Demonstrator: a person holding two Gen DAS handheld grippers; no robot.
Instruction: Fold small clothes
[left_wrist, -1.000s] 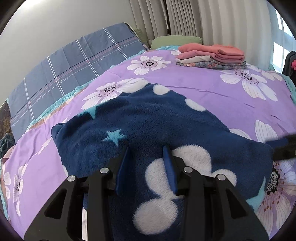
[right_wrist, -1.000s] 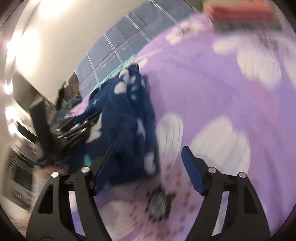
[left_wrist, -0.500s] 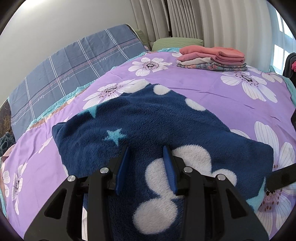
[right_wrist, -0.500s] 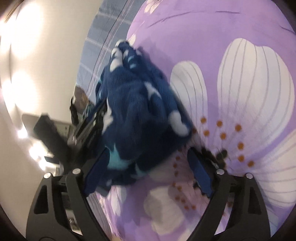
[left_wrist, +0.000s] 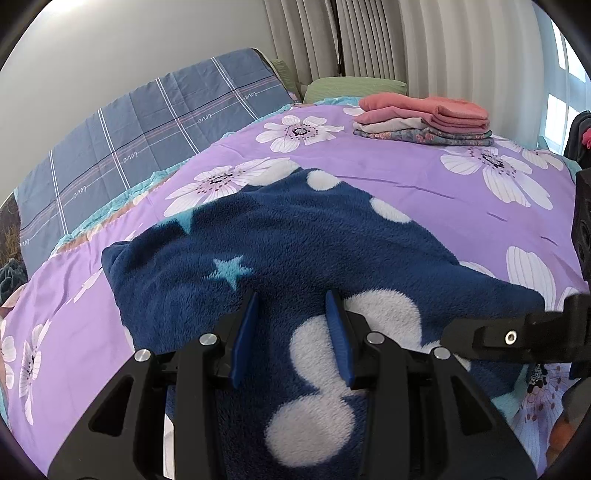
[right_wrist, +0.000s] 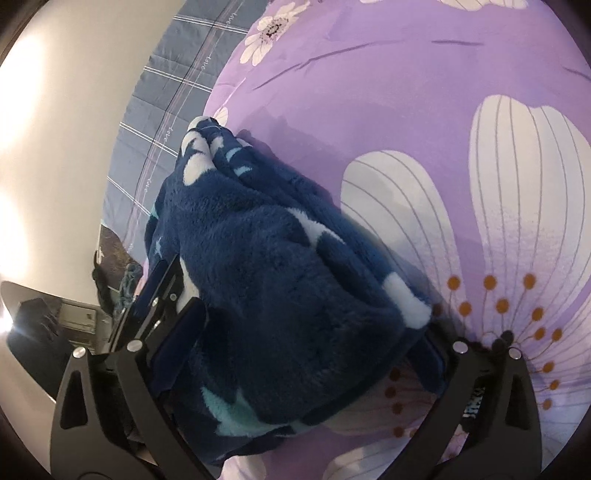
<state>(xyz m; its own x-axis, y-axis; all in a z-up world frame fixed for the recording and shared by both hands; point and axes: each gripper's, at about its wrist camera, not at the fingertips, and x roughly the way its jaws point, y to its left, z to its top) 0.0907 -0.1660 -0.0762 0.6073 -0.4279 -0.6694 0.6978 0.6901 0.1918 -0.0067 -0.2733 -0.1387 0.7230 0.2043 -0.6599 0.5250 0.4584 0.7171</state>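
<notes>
The dark blue garment with white dots and pale stars is thick, fuzzy fleece with a matt nap. Beneath it, the purple flowered bedsheet is thin, smooth woven cloth, lightly creased. The blue checked quilt looks stitched and padded. The black gripper frames appear matt plastic with shiny metal screws.

Both tongs same build: matte black plastic frames with triangular cutouts, silver round screw heads at the pivots, flat blue pads inside each finger. Left tongs show four screws across the near frame. Right tongs show two per side, pads mostly hidden.
</notes>
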